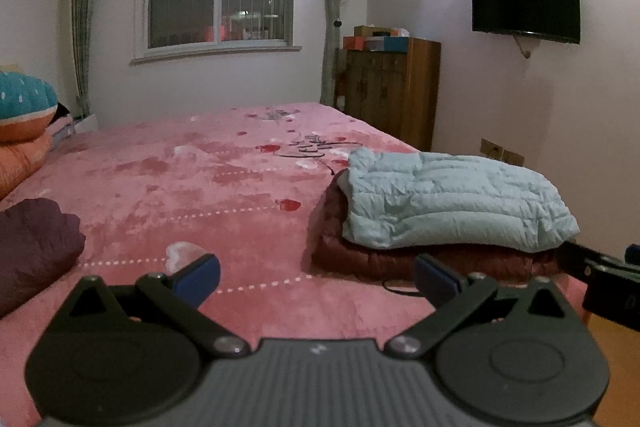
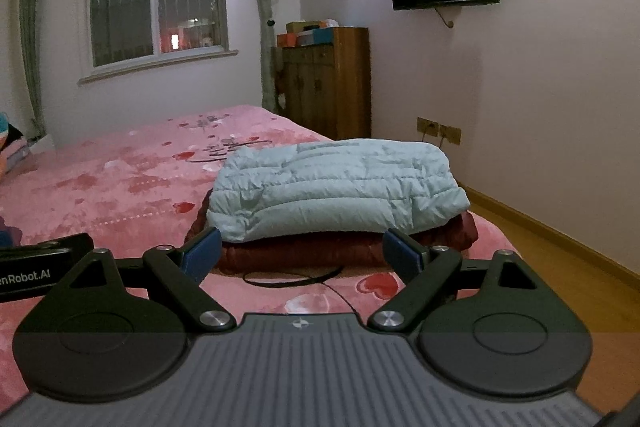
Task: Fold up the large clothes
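Note:
A folded light-blue puffer jacket (image 1: 452,199) (image 2: 332,183) lies on top of a folded dark-red jacket (image 1: 420,261) (image 2: 304,253) near the bed's right edge. A dark purple garment (image 1: 32,251) lies bunched at the left of the left wrist view. My left gripper (image 1: 316,283) is open and empty, above the pink bedspread (image 1: 200,187), left of the stack. My right gripper (image 2: 302,253) is open and empty, just in front of the stack, its fingers level with the red jacket. A thin black cord (image 2: 292,277) lies on the bed before the stack.
The pink bedspread (image 2: 100,195) covers the bed. Stacked bedding and a teal pillow (image 1: 24,107) sit at far left. A wooden cabinet (image 1: 392,87) stands by the wall under a TV (image 1: 526,1). Wooden floor (image 2: 560,255) runs along the bed's right side.

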